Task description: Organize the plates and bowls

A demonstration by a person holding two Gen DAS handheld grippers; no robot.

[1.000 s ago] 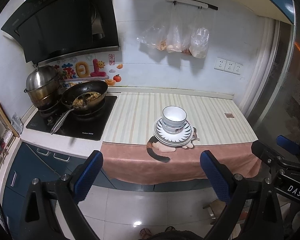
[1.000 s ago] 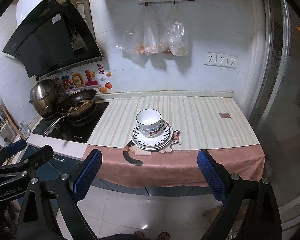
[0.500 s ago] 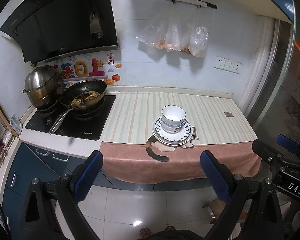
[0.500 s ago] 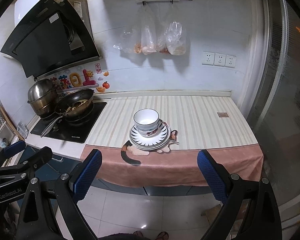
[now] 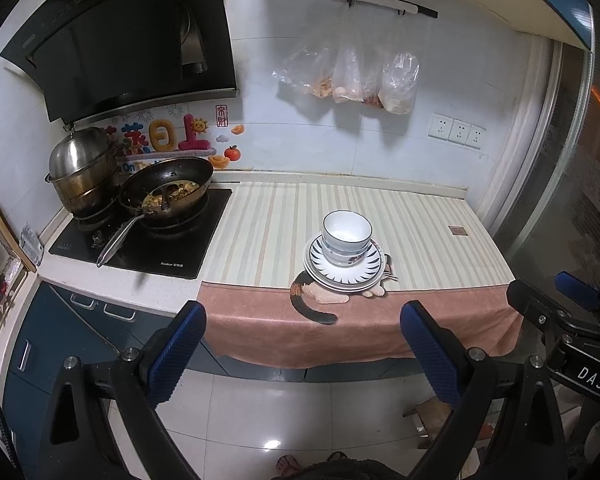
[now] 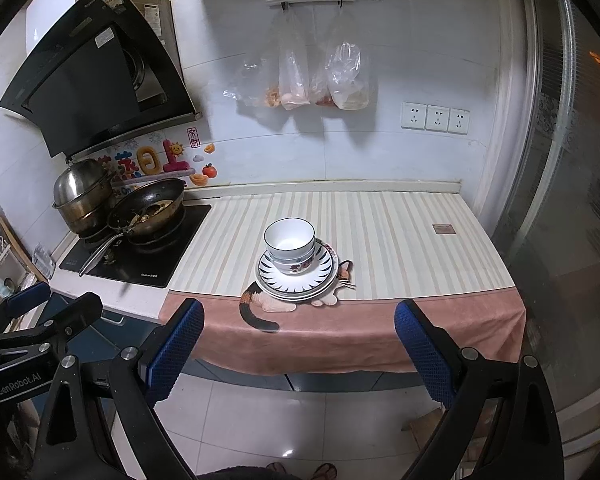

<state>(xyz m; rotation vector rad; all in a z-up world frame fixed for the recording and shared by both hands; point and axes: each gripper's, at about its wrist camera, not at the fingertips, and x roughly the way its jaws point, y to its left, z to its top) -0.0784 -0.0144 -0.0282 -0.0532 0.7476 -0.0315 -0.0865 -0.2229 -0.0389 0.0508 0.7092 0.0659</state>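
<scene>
Frying pan [image 5: 167, 196] beside steel pot [image 5: 81, 176]

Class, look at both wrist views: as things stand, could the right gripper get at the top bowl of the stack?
Probably yes. The right gripper is open and empty, facing the bowl, which sits exposed on the plates. Nothing stands between them, though the gripper is well short of the counter.

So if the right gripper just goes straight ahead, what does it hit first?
Probably the bowls stacked on the plates, near the counter's front edge; the right gripper is open, and depth is uncertain.
</scene>
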